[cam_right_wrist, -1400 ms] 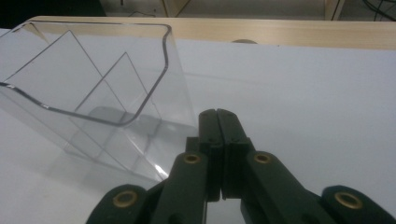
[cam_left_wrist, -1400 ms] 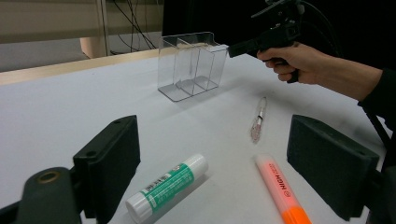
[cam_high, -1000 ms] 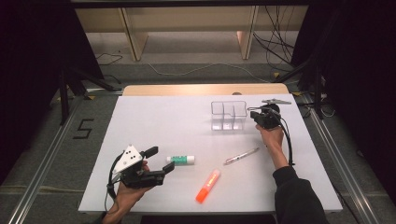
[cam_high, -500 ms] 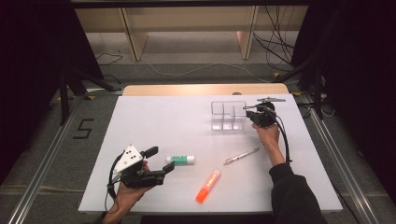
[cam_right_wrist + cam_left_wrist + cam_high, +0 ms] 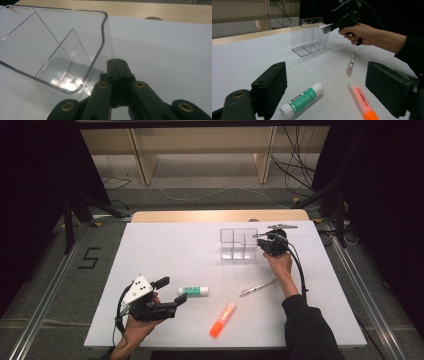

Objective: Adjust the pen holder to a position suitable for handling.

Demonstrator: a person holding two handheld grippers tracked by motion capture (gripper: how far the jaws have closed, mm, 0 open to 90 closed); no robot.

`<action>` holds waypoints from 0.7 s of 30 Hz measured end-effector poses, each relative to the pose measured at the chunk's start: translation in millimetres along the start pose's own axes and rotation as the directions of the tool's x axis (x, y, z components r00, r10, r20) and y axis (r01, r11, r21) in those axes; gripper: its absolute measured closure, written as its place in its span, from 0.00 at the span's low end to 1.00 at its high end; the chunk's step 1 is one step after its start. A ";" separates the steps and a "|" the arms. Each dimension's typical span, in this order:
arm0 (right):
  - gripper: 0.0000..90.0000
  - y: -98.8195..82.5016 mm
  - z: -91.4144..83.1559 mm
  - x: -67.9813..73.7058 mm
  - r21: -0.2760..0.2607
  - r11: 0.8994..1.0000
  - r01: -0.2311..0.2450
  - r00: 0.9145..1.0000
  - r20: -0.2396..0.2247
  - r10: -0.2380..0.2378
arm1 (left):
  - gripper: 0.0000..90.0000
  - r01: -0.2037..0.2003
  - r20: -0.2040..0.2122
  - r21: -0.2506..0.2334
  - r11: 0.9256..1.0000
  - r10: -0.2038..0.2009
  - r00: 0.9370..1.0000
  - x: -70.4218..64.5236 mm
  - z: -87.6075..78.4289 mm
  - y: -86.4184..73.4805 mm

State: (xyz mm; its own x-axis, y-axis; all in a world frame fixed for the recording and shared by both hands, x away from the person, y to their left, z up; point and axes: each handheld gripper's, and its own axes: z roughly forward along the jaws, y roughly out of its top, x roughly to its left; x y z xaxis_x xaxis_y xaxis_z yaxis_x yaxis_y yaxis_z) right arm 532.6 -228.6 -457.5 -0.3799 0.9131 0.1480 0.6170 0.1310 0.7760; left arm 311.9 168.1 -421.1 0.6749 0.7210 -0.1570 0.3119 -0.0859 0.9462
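Two grippers are mine. My right gripper [image 5: 259,237] has its jaws pressed fully together with nothing between them, the tip against the right end wall of the clear organizer [image 5: 238,244], which stands upright at the far right of the surface [image 5: 165,250]. The organizer's long axis runs across the surface, leftward from that tip, so I judge a sideways nudge would slide it along its length. My left gripper [image 5: 175,300] rests near the front edge, jaws wide apart and holding nothing, with the glue stick [image 5: 194,291] just beyond them, well away from the organizer.
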 end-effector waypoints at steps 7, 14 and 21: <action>1.00 2.4 7.4 15.2 0.005 1.000 0.019 1.000 -0.017 -0.018 | 0.19 -0.001 0.002 -0.002 1.000 0.001 1.000 0.1 -0.1 0.2; 1.00 5.1 12.7 24.1 0.005 1.000 0.026 0.999 -0.026 -0.026 | 0.20 -0.002 0.004 -0.006 1.000 0.002 1.000 -0.3 -0.5 0.2; 1.00 7.8 15.4 31.5 0.013 0.999 0.038 0.999 -0.026 -0.038 | 0.20 -0.004 0.006 -0.006 1.000 0.004 1.000 -0.1 -0.5 0.3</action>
State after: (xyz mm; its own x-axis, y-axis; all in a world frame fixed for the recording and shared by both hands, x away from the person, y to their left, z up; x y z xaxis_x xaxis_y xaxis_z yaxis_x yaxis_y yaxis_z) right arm 536.1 -192.8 -456.1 -0.4206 0.8972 0.1346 0.6114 0.1707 0.7727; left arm 311.7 168.4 -420.7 0.6805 0.7162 -0.1547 0.3046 -0.0845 0.9487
